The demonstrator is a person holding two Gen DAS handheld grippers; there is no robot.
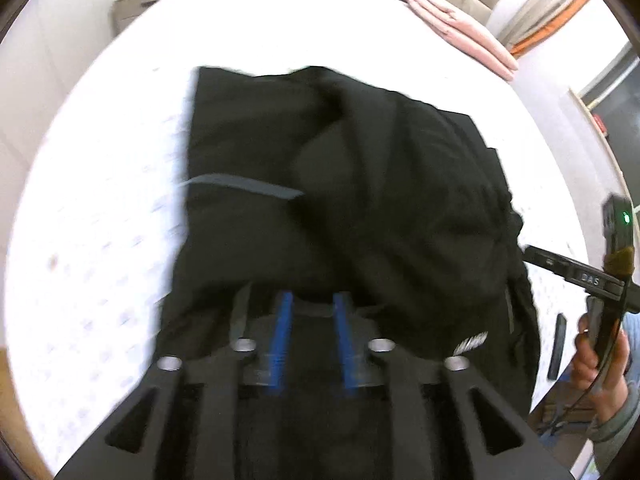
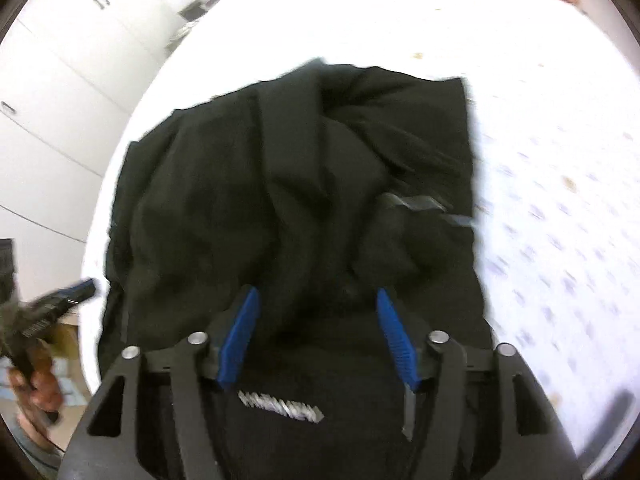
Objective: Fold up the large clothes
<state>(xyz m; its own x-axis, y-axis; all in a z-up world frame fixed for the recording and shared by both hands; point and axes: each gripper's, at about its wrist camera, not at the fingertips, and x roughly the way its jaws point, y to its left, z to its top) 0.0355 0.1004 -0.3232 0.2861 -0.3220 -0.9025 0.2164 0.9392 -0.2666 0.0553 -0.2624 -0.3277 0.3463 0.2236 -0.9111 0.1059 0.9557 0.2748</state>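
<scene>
Both grippers are positioned over the near edge of the black garment (image 1: 344,184) on the bed (image 1: 100,208); left gripper (image 1: 314,300) fingers are narrowly parted, right gripper (image 2: 316,296) fingers widely parted, nothing clamped.

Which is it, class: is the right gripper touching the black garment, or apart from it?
Cannot tell. In the right wrist view the right gripper has its jaws spread over the black garment, but blur and black-on-black hide any contact or gap.

Right tongs (image 2: 316,300) spread wide over a rumpled black garment (image 2: 280,184) — silver lettering near its front hem — lying on a white patterned bed (image 2: 560,160).
</scene>
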